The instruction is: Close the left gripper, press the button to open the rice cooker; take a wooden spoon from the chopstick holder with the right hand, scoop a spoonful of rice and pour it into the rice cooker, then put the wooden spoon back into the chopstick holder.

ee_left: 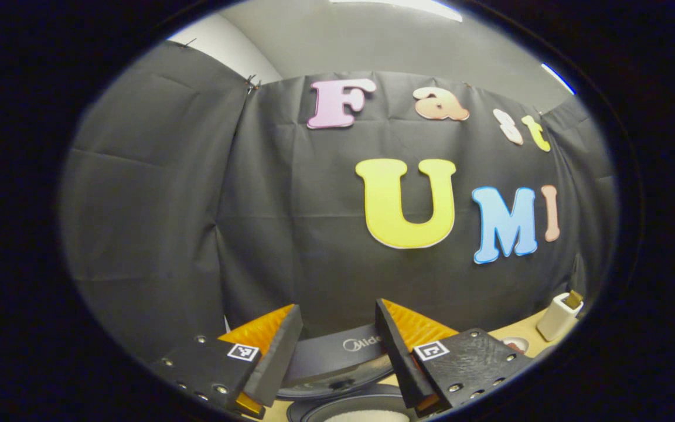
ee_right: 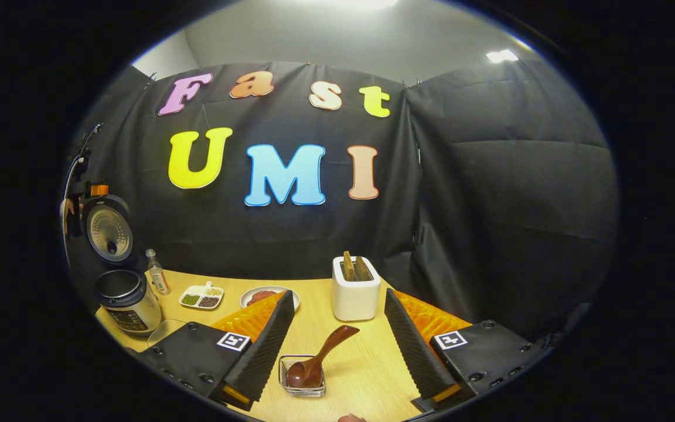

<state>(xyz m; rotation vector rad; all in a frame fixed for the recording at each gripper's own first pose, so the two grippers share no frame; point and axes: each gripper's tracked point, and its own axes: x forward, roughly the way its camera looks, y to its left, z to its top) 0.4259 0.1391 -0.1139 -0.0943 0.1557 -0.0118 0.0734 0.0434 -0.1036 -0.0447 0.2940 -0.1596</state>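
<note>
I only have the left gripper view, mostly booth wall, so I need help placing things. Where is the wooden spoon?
Observer: The wooden spoon rests with its bowl in a small glass dish on the table, its handle pointing toward the chopstick holder.
Operator: Is the right hand-held gripper holding it?
Observer: No. The right hand-held gripper is open, and the spoon shows between its fingers, untouched.
Operator: Is the rice cooker open?
Observer: Yes. The rice cooker has its lid standing upright, at the table's left end in the right gripper view.
</note>
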